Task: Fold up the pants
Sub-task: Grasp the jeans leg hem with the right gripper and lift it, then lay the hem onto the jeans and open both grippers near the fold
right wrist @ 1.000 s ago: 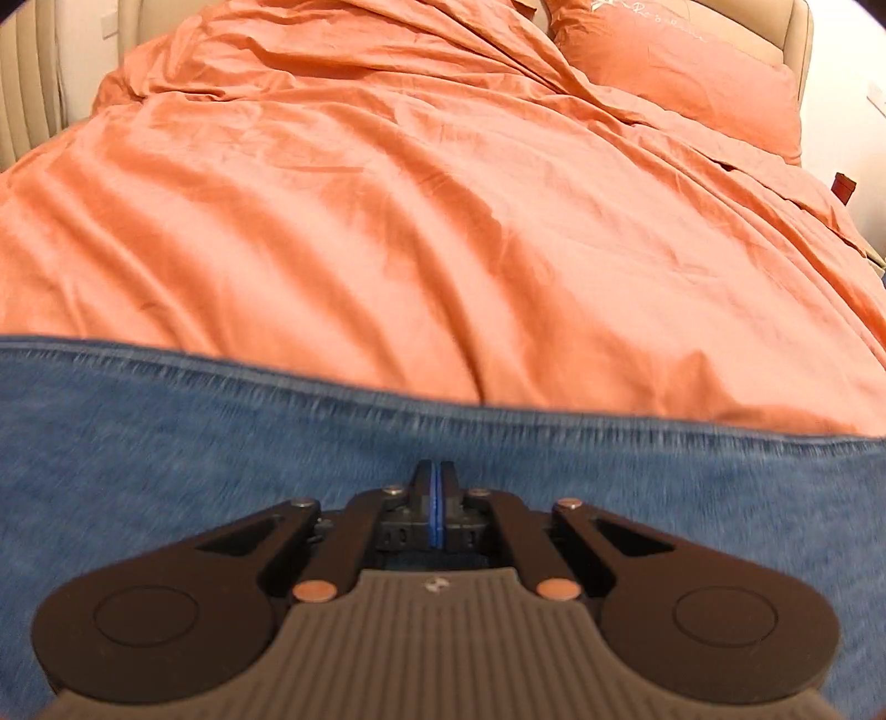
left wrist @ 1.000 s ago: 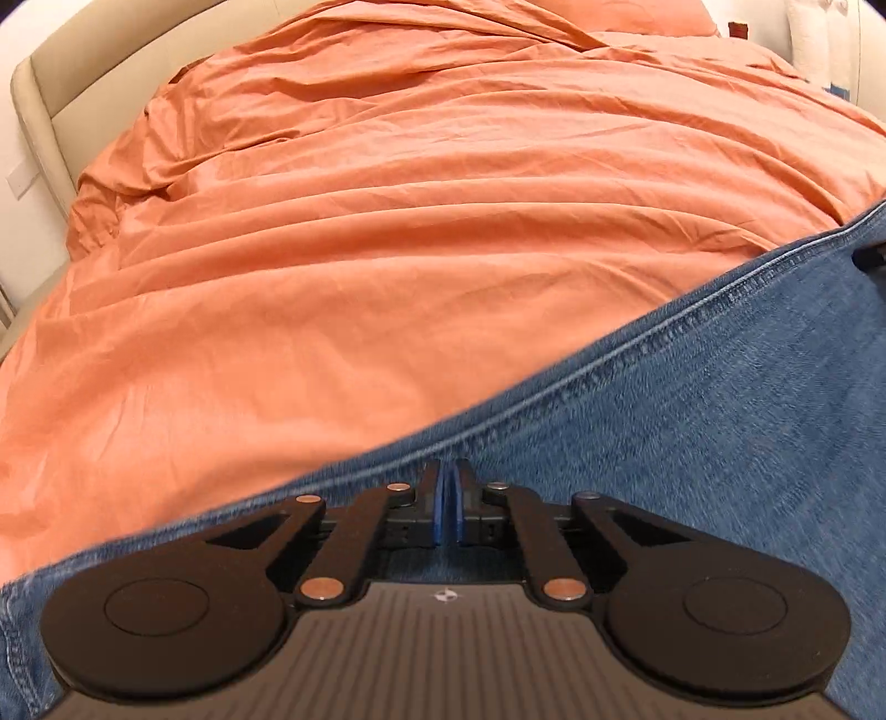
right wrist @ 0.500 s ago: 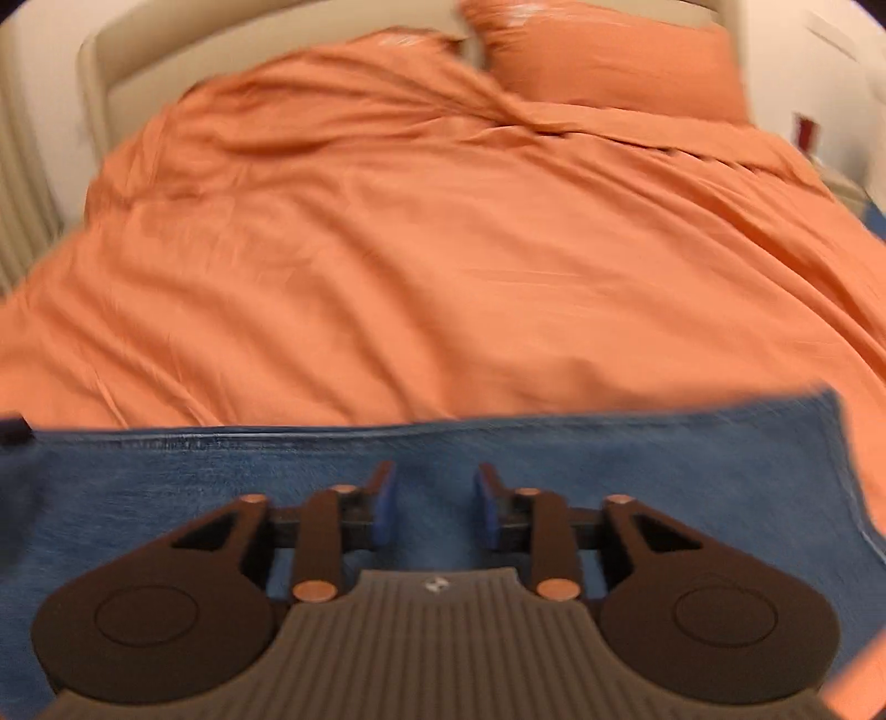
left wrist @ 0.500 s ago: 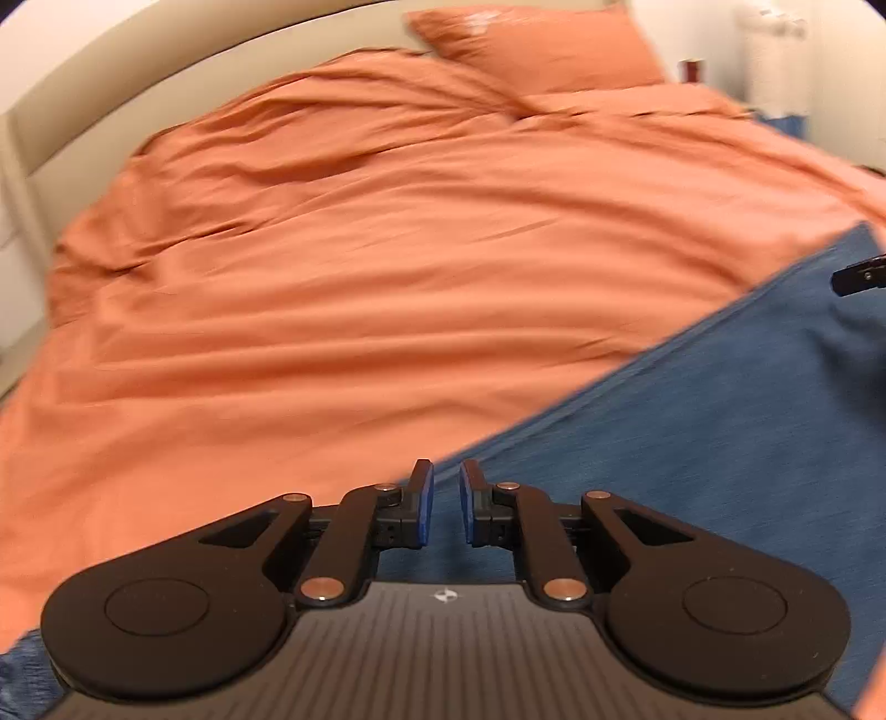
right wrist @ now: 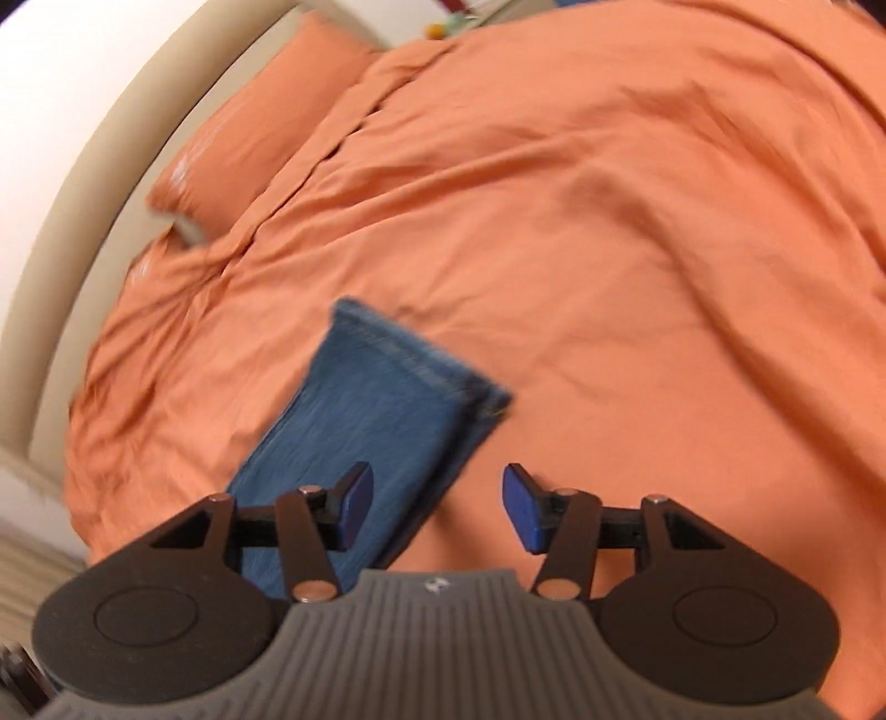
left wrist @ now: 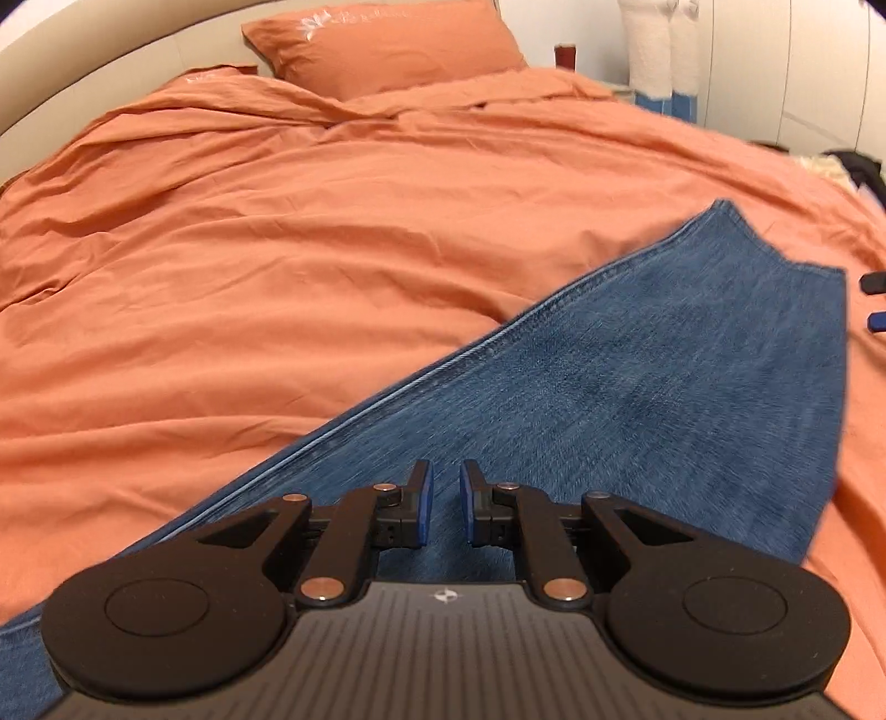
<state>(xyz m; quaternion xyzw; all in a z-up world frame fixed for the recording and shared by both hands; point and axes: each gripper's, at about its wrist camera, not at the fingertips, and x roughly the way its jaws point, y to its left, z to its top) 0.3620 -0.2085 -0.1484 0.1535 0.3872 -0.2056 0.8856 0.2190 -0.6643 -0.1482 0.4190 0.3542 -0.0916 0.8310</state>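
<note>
**Both grippers off the jeans, jaws apart**

- Left gripper: jaws slightly apart, narrow gap, nothing between them. It sits over the jeans; whether it touches the denim, can't tell.
- Right gripper: jaws wide apart, nothing held. Its left blue pad is over the jeans, its right one over bare duvet. View is motion-blurred and tilted.
- Jeans lie flat on the orange duvet on the bed. Left wrist view: a broad denim band runs diagonally from lower left toward upper right, stitched side seam along its upper-left edge, ending at a hemmed edge near the right side of the frame.
- Right wrist view: the leg end shows as a narrow strip running up from the gripper, hem at the far end, layers stacked there with a lower edge peeking out on the right.
- Two small dark/blue bits at the far right edge of the left wrist view, just beside the hem; too cropped to identify for sure.
- Background: orange pillow at the head of the bed, beige headboard, a white and blue item beyond the bed's far side.
</note>
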